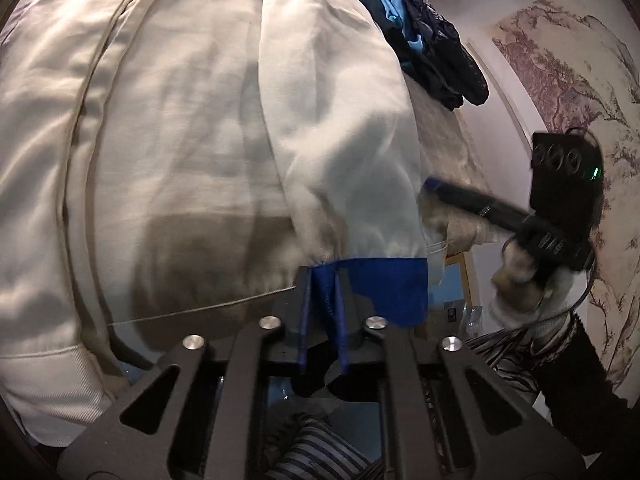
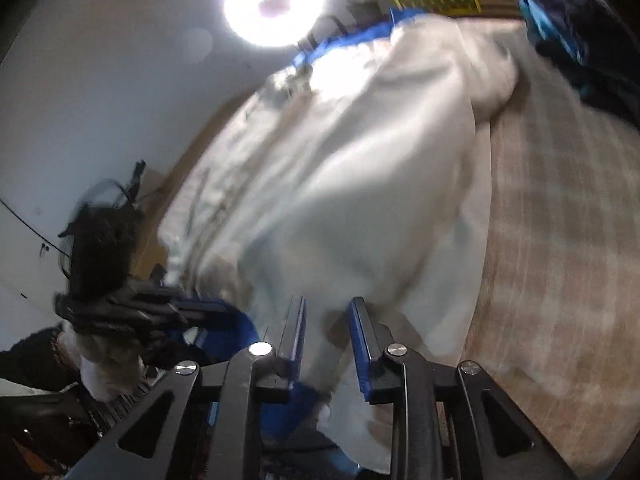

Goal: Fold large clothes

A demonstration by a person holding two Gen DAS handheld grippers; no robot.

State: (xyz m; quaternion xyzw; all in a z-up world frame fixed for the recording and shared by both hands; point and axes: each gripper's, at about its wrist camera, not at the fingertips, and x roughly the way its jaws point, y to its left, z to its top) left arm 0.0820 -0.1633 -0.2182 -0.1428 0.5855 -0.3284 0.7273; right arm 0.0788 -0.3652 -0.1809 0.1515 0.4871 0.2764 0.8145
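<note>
Two tools share one cream sweatshirt [image 1: 208,128] spread on the bed [image 2: 560,240]. Left tool [image 1: 322,300] is clamped on its blue cuff [image 1: 384,288] at the near edge; right tool [image 2: 325,332] straddles cloth, jaws parted. Sleeve runs away from both.

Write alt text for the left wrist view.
The left gripper is shut on the blue cuff of a cream jacket spread over a bed. At right, a gloved hand holds the right gripper beside the jacket; dark clothes lie behind.
</note>
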